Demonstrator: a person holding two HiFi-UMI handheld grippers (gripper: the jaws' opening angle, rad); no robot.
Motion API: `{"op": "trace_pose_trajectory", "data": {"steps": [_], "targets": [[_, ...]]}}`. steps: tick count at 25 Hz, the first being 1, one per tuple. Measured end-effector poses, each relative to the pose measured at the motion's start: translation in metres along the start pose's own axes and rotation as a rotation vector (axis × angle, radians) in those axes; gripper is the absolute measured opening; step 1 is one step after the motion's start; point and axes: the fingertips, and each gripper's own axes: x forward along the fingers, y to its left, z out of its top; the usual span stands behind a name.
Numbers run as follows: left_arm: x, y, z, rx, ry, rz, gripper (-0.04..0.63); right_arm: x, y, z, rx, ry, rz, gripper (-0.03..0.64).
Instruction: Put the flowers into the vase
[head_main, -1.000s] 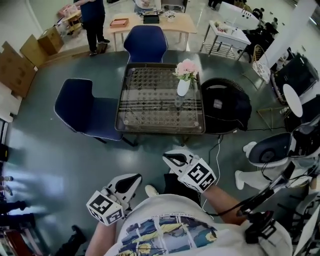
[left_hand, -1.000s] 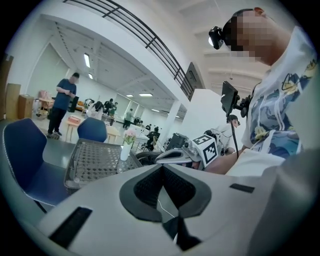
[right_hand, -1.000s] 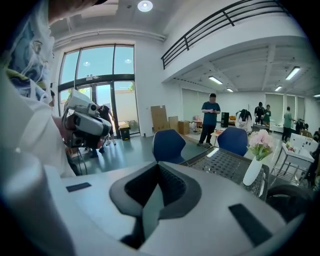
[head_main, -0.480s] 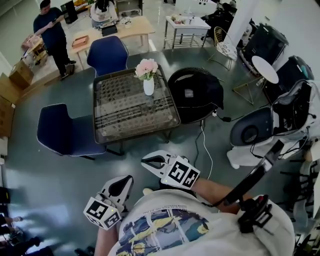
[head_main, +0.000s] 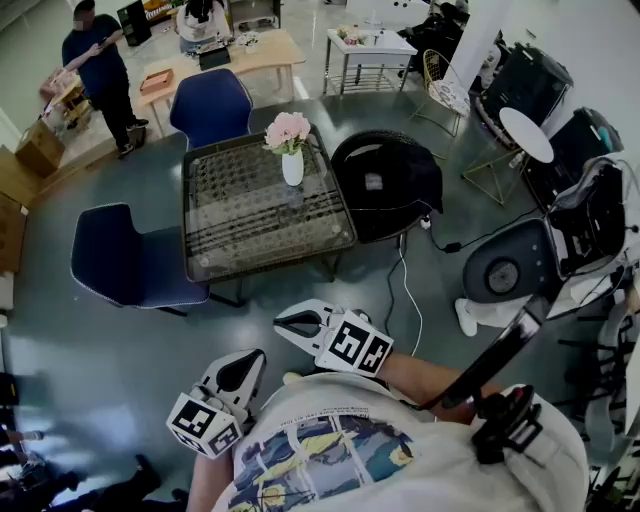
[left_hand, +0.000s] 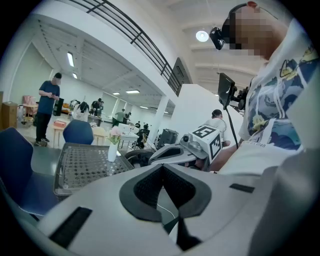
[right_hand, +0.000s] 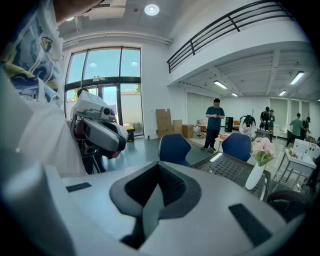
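Pink flowers (head_main: 287, 128) stand upright in a white vase (head_main: 292, 167) on the far side of a low glass-topped table (head_main: 240, 215). The same flowers (right_hand: 262, 147) and vase (right_hand: 255, 176) show far off in the right gripper view, and small in the left gripper view as flowers (left_hand: 115, 134) in the vase (left_hand: 113, 152). My left gripper (head_main: 252, 358) and right gripper (head_main: 283, 322) hang close to the person's body, well short of the table. Both are shut with nothing between the pads. The right gripper (left_hand: 170, 152) crosses the left gripper view.
Two blue chairs (head_main: 210, 105) (head_main: 125, 260) stand at the table's far and left sides, and a round black seat (head_main: 385, 185) at its right. A cable (head_main: 405, 290) runs over the floor. White machines (head_main: 520, 270) stand at the right. A person (head_main: 100, 65) stands by a wooden desk (head_main: 220, 65).
The head view has swung, so the table and vase now sit further left in the picture. Both grippers drifted a little leftward and stayed shut and empty.
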Motion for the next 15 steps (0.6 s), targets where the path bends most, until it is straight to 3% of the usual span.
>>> {"op": "trace_pose_trajectory", "data": {"steps": [15], "targets": [[-0.019,-0.002,-0.009,-0.014,-0.012,0.007,0.009,0.012,0.022,0.0,-0.021,0.017,0.029,0.009]]}}
